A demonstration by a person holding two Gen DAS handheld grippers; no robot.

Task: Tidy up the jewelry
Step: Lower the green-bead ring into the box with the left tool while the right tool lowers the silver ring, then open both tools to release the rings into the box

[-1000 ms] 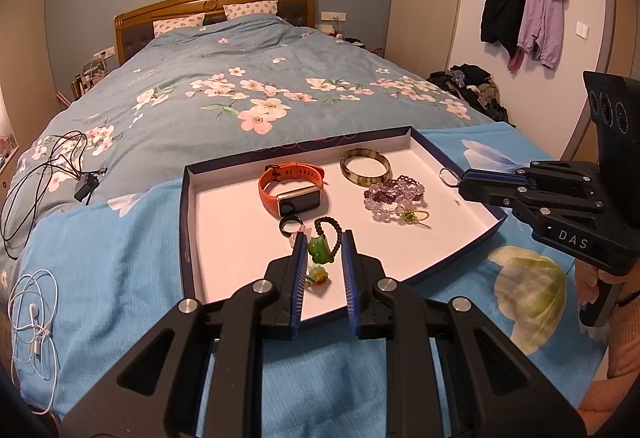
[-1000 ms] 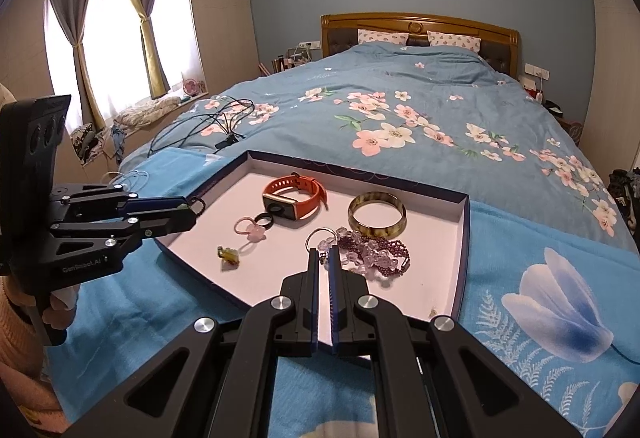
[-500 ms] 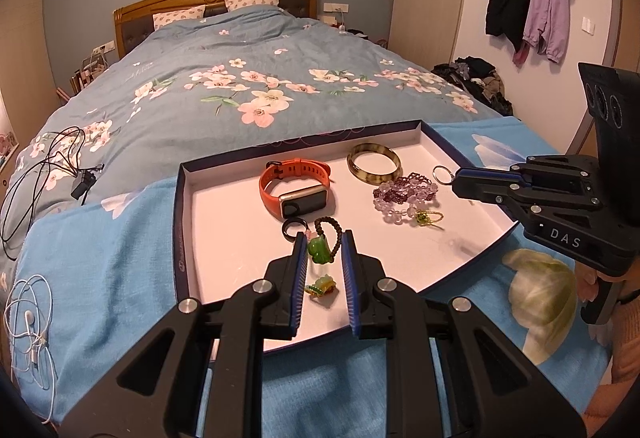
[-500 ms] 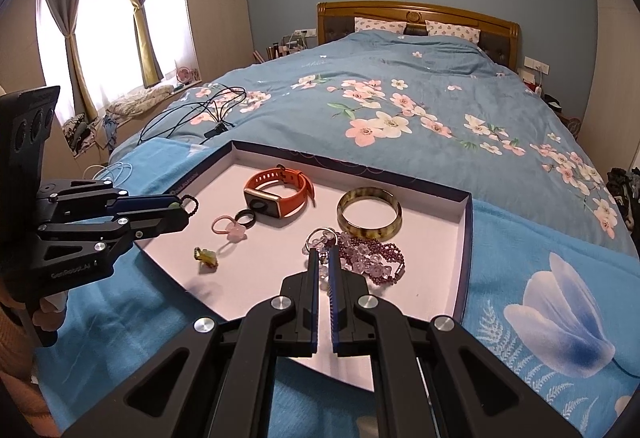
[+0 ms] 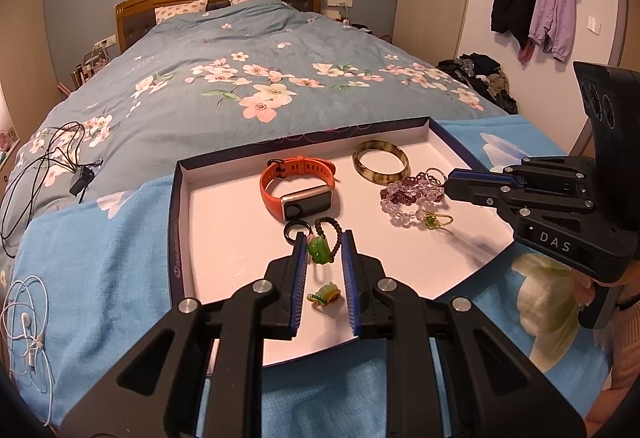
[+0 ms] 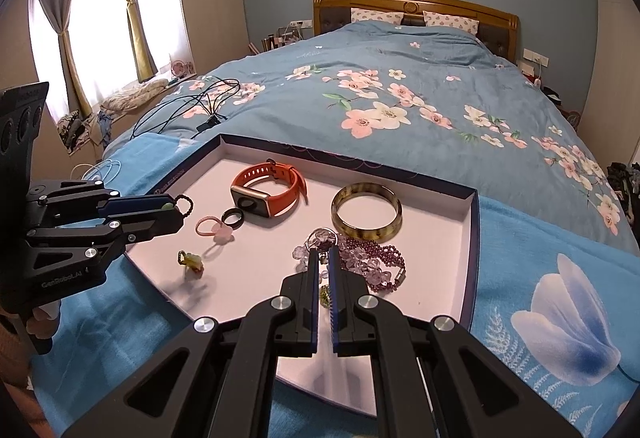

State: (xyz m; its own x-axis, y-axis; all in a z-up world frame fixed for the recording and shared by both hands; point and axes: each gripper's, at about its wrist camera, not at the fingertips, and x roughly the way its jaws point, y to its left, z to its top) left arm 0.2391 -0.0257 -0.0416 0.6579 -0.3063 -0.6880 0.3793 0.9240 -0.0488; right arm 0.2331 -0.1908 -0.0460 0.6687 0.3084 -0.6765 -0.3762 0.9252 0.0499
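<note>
A shallow white tray with a dark blue rim (image 5: 176, 198) (image 6: 474, 222) lies on the bed. In it are an orange smartwatch (image 5: 298, 186) (image 6: 266, 188), an amber bangle (image 5: 381, 161) (image 6: 366, 212), purple bead strands (image 5: 410, 192) (image 6: 372, 256), a black ring (image 5: 297, 229) (image 6: 233, 217), a pink ring (image 6: 210, 228) and a small green-yellow charm (image 5: 325, 295) (image 6: 190, 261). My left gripper (image 5: 323, 243) is shut on a dark bead bracelet with a green pendant (image 5: 318, 250) (image 6: 182, 204). My right gripper (image 6: 324, 258) is shut on a metal ring (image 6: 322, 236) among the beads.
Black cables (image 5: 44, 158) and white earphones (image 5: 24, 322) lie on the floral duvet at the left. A blue cloth (image 5: 100, 246) lies under the tray. Coats (image 5: 536, 2) hang on the right wall.
Both grippers have moved forward and lower over the tray. My right gripper, with the metal ring, has come down onto the purple beads. The left still holds its bracelet.
</note>
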